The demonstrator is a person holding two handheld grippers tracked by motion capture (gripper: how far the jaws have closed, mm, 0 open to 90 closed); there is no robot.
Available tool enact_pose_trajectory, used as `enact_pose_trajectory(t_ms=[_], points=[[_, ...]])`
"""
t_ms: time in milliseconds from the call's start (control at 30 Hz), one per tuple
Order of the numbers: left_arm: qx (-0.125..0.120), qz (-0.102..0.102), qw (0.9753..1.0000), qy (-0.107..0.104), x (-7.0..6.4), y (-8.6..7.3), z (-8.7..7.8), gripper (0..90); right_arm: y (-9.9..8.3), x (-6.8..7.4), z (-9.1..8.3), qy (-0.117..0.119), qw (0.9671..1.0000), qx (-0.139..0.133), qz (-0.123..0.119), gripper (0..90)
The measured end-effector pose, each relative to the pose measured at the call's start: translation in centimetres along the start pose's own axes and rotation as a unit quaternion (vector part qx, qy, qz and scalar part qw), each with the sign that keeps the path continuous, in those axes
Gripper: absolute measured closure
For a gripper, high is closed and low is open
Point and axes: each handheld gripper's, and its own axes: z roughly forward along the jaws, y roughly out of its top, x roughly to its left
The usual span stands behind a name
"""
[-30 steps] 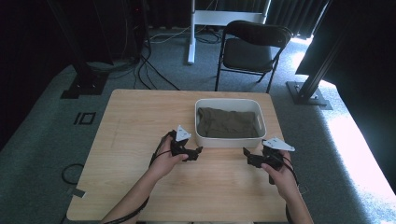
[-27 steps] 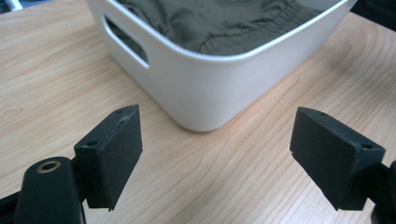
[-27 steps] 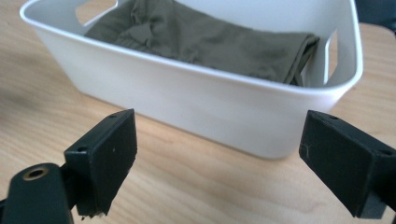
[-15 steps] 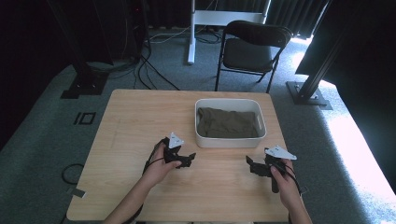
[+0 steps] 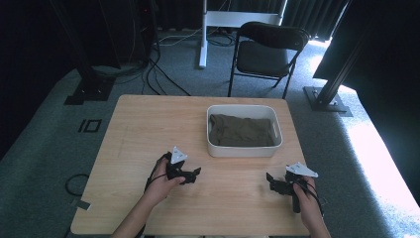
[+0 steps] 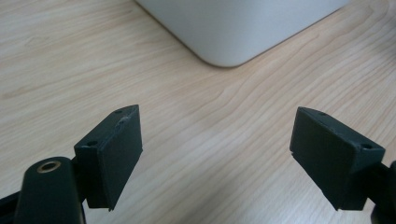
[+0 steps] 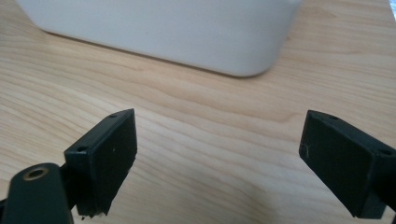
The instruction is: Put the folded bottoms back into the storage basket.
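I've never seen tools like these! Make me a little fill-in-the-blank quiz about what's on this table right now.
1. The white rectangular plastic bin on the light wooden table holds a folded dark olive ____.
2. Both the left tongs and the right tongs have their jaws ____.
3. Behind the table stands a black folding ____.
4. Between the jaws of each pair of tongs lies only bare ____.

Missing words: cloth; open; chair; wood
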Motion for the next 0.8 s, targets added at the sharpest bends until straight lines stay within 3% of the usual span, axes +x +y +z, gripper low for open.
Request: enact_pose_trajectory(t_ms=[800], points=[[0.003,-0.039,0.9986,0.035,2.6,-3.7,-2.7,18.3,-2.5,-2.2,-0.9,-0.038,0.9987,0.024,0.024,11.2]])
